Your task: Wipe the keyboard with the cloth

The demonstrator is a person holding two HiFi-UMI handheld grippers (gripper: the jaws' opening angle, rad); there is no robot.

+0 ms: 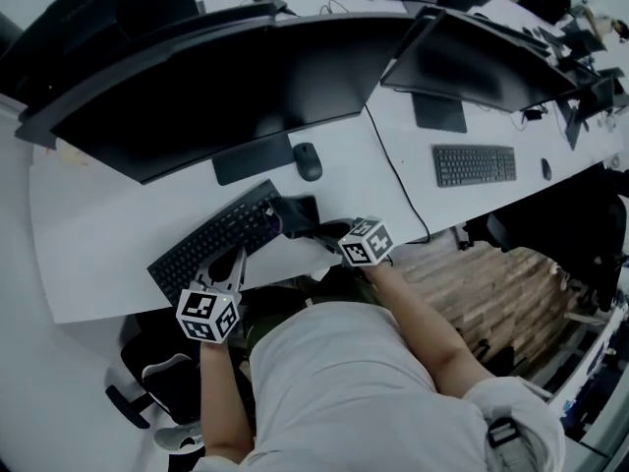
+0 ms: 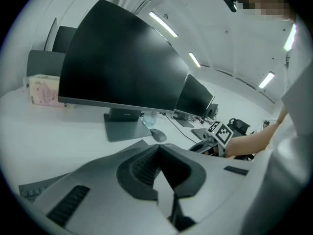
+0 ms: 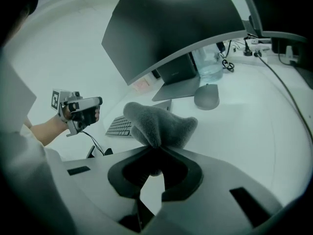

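Looking down, the head view had the keyboard (image 1: 218, 241) lying slantwise on the desk (image 1: 98, 234), its long axis running near-left to far-right, with the dark cloth (image 1: 295, 212) at its right end. In the left gripper view, the left gripper (image 2: 161, 165) had its jaws pressed together on nothing. Only the right gripper view showed the right gripper (image 3: 151, 175) pinching the cloth's fuzzy grey bunch, which stood just in front of the keyboard.

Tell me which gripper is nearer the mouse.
Right. The right gripper, shut on the cloth, sits just short of the mouse by the keyboard's right end; the left gripper is at the keyboard's near edge, farther off.
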